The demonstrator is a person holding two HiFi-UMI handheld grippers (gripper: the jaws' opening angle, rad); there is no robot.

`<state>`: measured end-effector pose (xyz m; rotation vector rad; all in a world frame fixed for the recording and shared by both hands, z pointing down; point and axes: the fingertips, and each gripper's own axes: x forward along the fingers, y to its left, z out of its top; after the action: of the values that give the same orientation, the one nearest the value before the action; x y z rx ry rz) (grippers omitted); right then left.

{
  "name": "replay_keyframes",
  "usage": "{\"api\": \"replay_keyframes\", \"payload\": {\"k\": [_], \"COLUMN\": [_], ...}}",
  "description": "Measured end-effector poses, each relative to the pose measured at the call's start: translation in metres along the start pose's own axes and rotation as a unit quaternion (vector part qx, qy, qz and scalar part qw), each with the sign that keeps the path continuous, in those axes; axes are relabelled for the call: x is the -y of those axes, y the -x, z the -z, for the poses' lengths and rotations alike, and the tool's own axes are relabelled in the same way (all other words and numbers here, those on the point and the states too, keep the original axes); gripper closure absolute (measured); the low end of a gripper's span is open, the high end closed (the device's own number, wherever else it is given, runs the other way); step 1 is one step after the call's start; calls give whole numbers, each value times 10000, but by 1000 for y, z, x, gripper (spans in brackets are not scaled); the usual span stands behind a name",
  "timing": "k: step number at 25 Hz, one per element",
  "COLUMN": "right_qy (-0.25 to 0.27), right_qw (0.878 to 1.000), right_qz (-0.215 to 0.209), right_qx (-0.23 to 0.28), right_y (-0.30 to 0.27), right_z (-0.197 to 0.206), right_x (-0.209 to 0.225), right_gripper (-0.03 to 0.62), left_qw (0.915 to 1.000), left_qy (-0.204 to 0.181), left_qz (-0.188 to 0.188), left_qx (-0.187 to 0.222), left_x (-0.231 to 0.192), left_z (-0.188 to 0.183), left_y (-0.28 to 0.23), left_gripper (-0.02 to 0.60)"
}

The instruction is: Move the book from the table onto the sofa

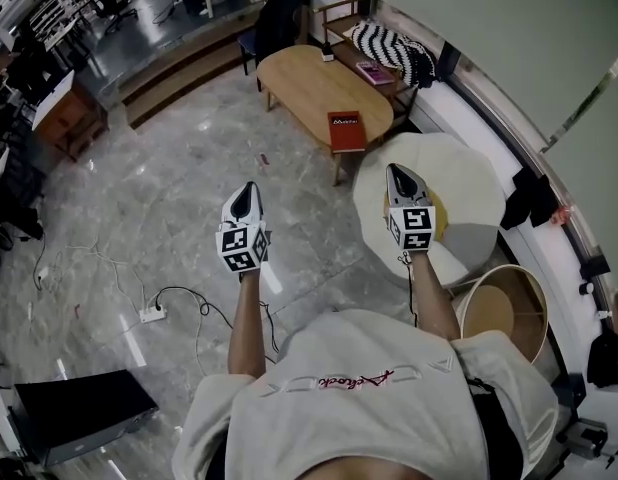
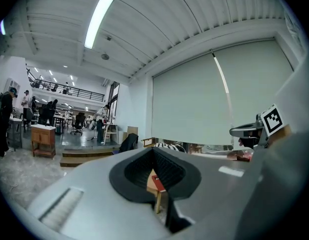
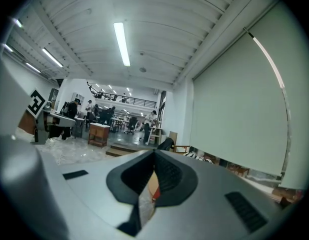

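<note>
The book [image 1: 346, 130] lay well ahead of both claws. The left claw [image 1: 249, 188] and the right claw [image 1: 396, 171] were pressed together, empty, and pointed level. Open floor [image 1: 299, 218] lay in between. Farther on, the book rested at the near end of the table [image 1: 309, 83]. Its long axis seemed to point toward the person, and it was a little nearer the right claw.

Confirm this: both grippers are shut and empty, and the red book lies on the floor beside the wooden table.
Wrong on one point: the head view shows the red book on the wooden table, at its near end, not the floor. The left gripper and right gripper are shut and empty.
</note>
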<state>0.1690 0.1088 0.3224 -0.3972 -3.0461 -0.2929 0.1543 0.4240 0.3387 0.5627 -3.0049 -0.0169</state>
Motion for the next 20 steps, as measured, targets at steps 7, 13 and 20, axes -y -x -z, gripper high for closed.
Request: {"api": "replay_keyframes", "payload": {"k": [7,13,20], "right_qy": [-18,-8,-51], "right_qw": [10000,10000,9999], "right_qz": [-2,-1,53], "right_qx": [-29,-39,-122], "right_y": [-19,-25,-33], "right_z": [4,3,14], "right_x": [-5,-7,-3], "right_gripper": [585,585,585], "left_qw": [10000,10000,9998], "left_qy": [-55,1,-21], "left_qz": [42,56,125], "left_qx": [-64,-55,-149], "left_x": [-11,-17,-18], "left_z": [6,3,14], "left_y": [-14,-19,-30], "left_gripper": [572,572,572]}}
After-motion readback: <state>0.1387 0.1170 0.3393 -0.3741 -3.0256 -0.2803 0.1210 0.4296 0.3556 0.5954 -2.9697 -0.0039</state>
